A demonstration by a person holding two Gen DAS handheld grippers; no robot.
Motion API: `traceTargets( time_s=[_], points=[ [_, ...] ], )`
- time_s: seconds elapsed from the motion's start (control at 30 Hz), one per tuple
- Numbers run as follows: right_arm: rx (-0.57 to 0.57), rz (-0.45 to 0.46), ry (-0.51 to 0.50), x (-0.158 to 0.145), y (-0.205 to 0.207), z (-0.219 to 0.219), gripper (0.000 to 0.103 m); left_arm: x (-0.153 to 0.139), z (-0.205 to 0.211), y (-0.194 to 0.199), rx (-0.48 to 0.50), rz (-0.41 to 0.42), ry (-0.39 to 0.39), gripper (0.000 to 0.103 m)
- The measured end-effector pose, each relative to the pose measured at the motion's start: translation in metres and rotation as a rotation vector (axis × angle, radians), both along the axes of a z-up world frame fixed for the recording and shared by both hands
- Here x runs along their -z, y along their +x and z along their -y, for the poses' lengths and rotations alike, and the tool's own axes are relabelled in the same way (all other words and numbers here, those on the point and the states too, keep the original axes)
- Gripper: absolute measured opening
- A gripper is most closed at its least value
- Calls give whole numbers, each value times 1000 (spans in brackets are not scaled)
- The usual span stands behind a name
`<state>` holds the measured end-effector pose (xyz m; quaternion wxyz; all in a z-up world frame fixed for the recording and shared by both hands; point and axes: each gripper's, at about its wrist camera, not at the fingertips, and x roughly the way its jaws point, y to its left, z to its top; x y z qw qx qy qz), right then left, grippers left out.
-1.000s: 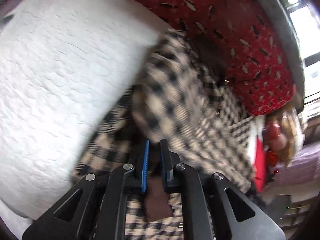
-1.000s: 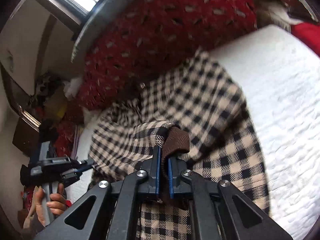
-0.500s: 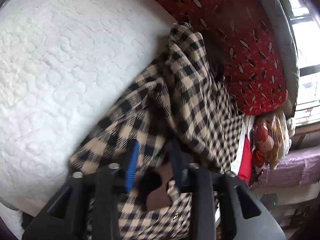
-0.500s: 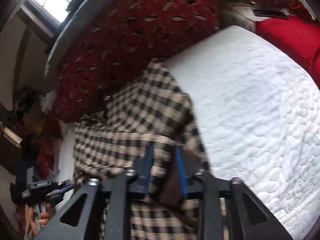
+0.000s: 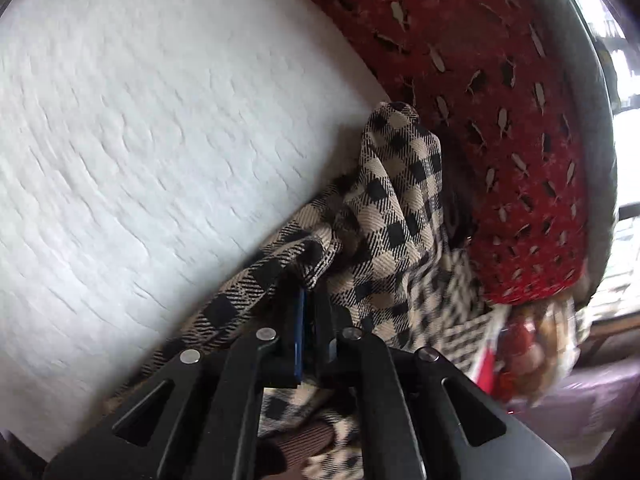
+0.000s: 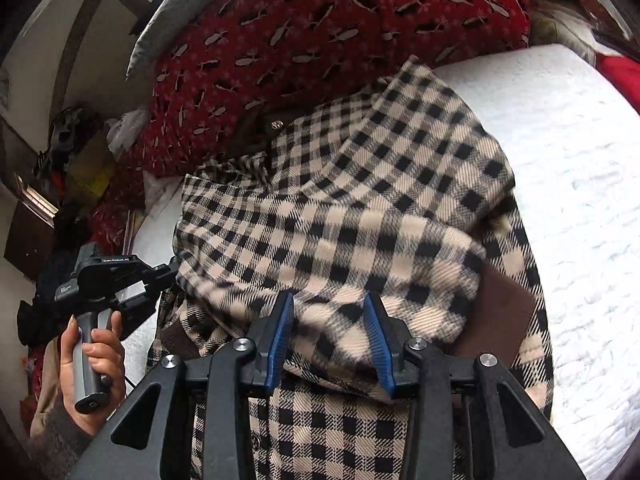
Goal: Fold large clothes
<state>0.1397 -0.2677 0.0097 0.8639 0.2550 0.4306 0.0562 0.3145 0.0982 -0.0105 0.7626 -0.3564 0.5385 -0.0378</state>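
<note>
A beige and black checked jacket [image 6: 360,208] with brown cuffs [image 6: 504,312] lies bunched on a white quilted bed [image 6: 560,140]. My right gripper [image 6: 328,336] is open just above a folded sleeve, touching nothing. My left gripper [image 5: 310,304] is shut on a fold of the checked jacket [image 5: 396,208] at its edge; it also shows in the right wrist view [image 6: 120,280], held in a hand at the jacket's left side.
A red patterned blanket [image 6: 320,20] lies heaped behind the jacket, also in the left wrist view [image 5: 500,100]. The white bed surface [image 5: 140,140] spreads to the left there. Clutter and a red item [image 5: 516,344] sit past the bed's edge.
My right gripper opened and let go of the brown-cuffed sleeve, which now lies folded across the jacket. My left gripper opened briefly, then shut on a fold of the jacket.
</note>
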Motion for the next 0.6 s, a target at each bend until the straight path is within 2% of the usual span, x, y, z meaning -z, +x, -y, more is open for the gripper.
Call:
traceTargets(
  time_s=[0.03,0.17,0.23,0.37,0.47,0.53,0.57,0.6],
  points=[
    [-12,17,-9,-6,8,-2,39,-2,0,-2,12,7,23,2],
    [-98,28,-2,-21,65,-19,42,3,-6,-6,22,6,18,2],
    [-171,-2,30,-20,108,-41,47,6,-7,-4,22,2,-3,2],
    [-286,-26,38,-16,184,-94,49,4,-8,-5,48,14,-5,2],
    [-343,-14,47,-12,223,-128,53,5,-9,-4,57,16,-17,2],
    [-400,-37,49,-6,244,-151,60,7,-10,-2,63,16,-26,2],
    [-429,-33,30,-5,250,-161,59,7,-10,-1,70,19,-24,2],
    [-479,-25,0,-6,254,-172,44,6,-9,-1,77,24,-13,2]
  ],
)
